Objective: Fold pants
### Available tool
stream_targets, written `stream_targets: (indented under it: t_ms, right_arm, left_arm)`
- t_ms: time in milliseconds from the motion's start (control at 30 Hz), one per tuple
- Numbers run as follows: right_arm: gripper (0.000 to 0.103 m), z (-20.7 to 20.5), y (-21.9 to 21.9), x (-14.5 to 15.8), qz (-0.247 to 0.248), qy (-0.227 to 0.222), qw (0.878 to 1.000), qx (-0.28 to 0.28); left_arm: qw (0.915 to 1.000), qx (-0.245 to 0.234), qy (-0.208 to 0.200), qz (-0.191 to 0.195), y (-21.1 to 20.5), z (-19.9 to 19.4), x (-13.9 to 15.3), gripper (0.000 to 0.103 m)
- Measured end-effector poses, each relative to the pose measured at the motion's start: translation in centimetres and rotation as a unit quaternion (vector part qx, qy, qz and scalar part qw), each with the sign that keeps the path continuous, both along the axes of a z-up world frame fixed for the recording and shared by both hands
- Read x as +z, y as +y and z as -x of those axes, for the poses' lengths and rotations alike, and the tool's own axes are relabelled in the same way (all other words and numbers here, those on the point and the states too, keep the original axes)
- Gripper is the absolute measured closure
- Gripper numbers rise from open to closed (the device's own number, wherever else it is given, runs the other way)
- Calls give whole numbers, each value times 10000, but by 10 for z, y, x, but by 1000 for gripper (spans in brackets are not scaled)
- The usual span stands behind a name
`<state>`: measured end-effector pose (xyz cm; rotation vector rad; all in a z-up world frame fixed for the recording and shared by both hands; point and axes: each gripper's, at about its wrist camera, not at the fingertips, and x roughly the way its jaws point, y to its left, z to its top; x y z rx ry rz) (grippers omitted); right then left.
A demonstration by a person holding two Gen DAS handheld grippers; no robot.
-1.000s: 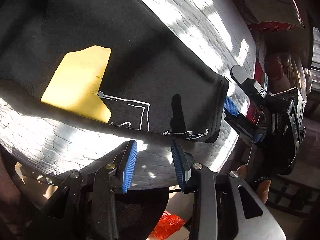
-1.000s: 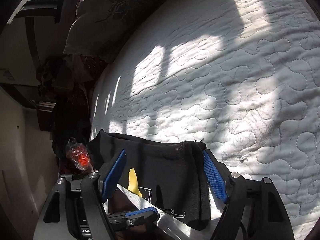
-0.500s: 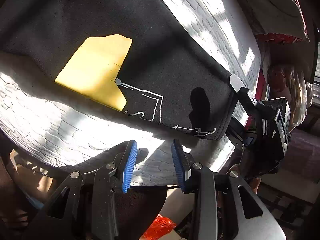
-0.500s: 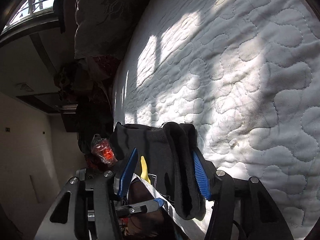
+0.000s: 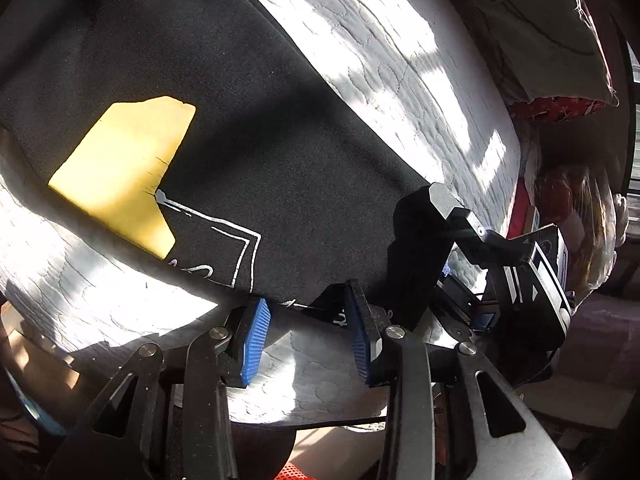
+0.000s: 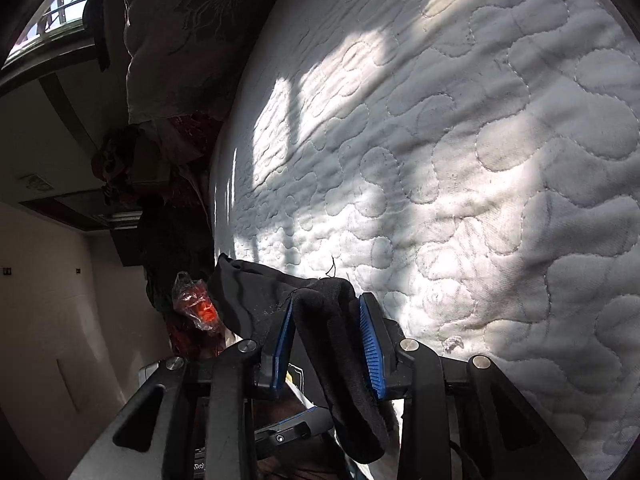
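Observation:
Black pants [image 5: 224, 132] with a yellow patch [image 5: 120, 172] and white line print lie on a white quilted mattress [image 5: 380, 56]. My left gripper [image 5: 308, 340] is open, its blue pads astride the near hem edge of the pant leg. My right gripper [image 6: 328, 344] is shut on the thick black hem [image 6: 332, 344], which bunches between its blue pads. The right gripper also shows in the left wrist view [image 5: 452, 248], clamped on the leg's corner.
The mattress [image 6: 480, 160] stretches far ahead in the right wrist view. A patterned pillow [image 6: 180, 32] lies at its far end. A red object in clear plastic [image 6: 198, 304] sits off the bed edge. An orange mesh item [image 5: 296, 472] lies below the left gripper.
The right gripper closed from wide open onto the pant hem. The left gripper moved forward until its open pads reach the hem edge.

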<state>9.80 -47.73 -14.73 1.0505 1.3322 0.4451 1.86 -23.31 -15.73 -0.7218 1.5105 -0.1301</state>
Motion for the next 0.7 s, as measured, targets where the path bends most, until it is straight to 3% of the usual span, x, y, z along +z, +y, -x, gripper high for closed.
stream_targets:
  t_ms: [67,200,333,433,567,700]
  right_arm:
    - [69,0,0,-3,-117,2,9999,-13]
    - [69,2,-6,-9,-339,20,9993,-143]
    - [70,4,-11,-13,-466,-3,9986,-255]
    - [70,6,-12,-14,-435,-49,9987,-268]
    - [70,4,-10,-13,-404,-18,9990,-191]
    - [69,6,-11,-13,-439,-38,9987,-260]
  left_arm:
    - [9999,133,36,6,-3,-2,-3,64]
    - [9996,274,-7,-47,-6,-1,-2,64]
    - [9951,699,306,636,12,1,-10,64]
    - [9902,976,467,880,21,5,-18,64]
    - [9931,862,360,707,10,1,-13,60]
    - [9904,867,279,1041,6,-13,-12,60]
